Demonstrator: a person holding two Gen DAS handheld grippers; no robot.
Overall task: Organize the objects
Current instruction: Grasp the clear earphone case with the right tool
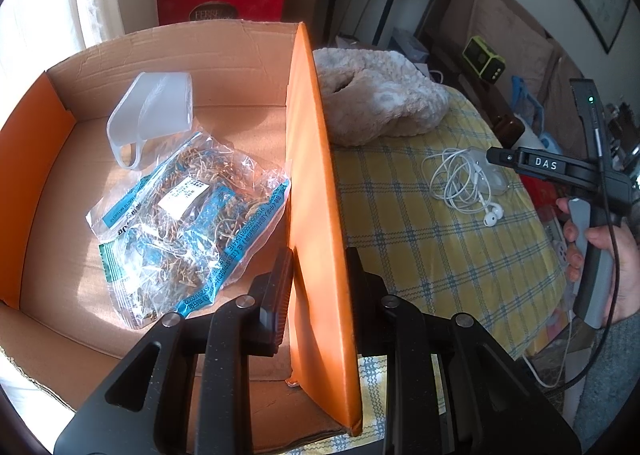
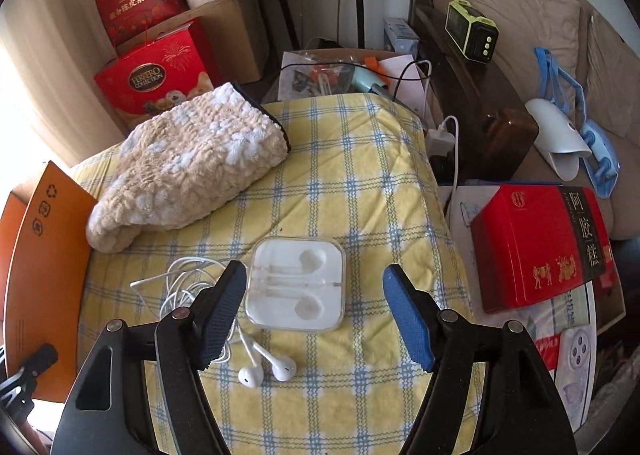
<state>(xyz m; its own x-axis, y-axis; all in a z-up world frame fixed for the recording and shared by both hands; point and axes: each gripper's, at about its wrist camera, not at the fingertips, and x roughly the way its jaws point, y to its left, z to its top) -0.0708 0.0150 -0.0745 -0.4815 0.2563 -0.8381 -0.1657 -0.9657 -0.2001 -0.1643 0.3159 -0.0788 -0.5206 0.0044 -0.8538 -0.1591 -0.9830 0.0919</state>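
My left gripper is shut on the upright orange flap of a cardboard box. Inside the box lie a frosted plastic jug and a clear bag of dried herbs. On the yellow checked cloth, my right gripper hangs open over a clear earphone case. The case sits between the blue pads, and neither pad presses on it. White earphones and their tangled cable lie beside the left finger. The left wrist view shows the right gripper above the earphones, with a hand on its grip.
A fluffy cream textile lies at the back left of the cloth, next to the orange flap. A red tin sits off the right edge. Red gift boxes, a green clock and clutter stand behind.
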